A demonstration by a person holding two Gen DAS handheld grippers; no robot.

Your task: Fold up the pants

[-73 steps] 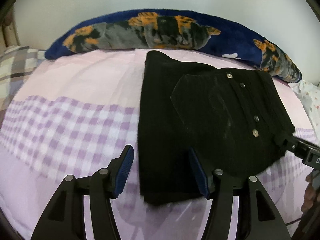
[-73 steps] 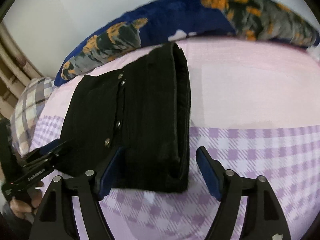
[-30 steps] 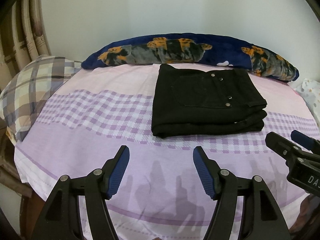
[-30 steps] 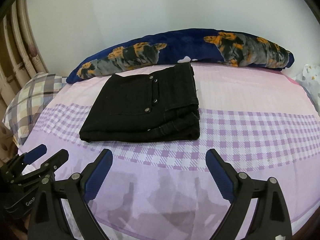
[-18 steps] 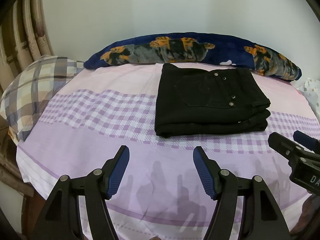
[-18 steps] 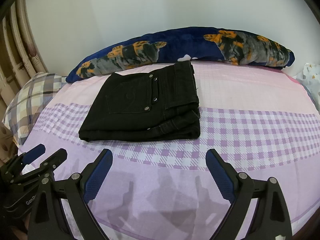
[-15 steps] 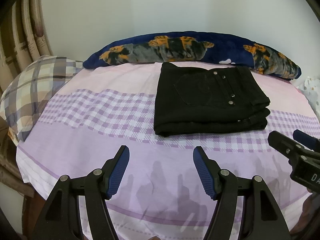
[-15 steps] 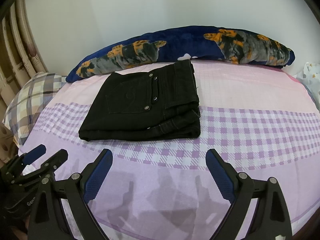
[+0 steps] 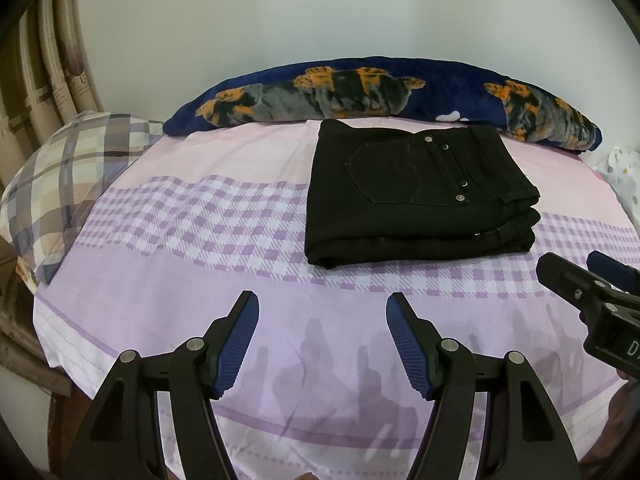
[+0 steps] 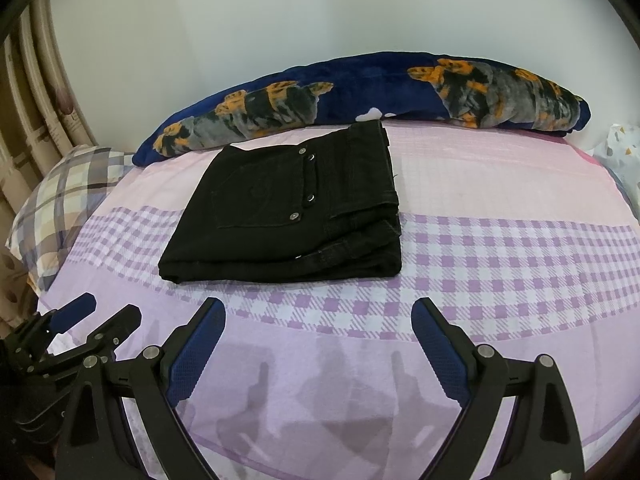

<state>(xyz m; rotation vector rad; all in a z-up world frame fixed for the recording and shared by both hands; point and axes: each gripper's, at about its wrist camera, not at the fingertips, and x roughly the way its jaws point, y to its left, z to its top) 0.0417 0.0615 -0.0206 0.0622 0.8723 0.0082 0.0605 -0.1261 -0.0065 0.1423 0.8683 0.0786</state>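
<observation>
Pants: one folded black pair of pants (image 9: 416, 196) on my bed (image 9: 200, 272)
Tongs: my left tongs (image 9: 322, 336) and right tongs (image 10: 318, 344) gape wide, empty
Around: one blue blanket roll (image 10: 360, 96), one plaid pillow (image 9: 68, 176)

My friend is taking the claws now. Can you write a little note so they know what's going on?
Left claw: open, empty, above the bedsheet.
Right claw: open, empty, also short of the pants.
Black pants: folded into a neat stack on the sheet, pocket side up, just in front of the blue blanket.
Done: the folding looks finished.
Left: probably nothing, maybe a tidy-up.

One pants (image 9: 416, 196), two claws (image 9: 322, 338) (image 10: 318, 350), one blanket (image 9: 380, 92), one pillow (image 9: 64, 184).
</observation>
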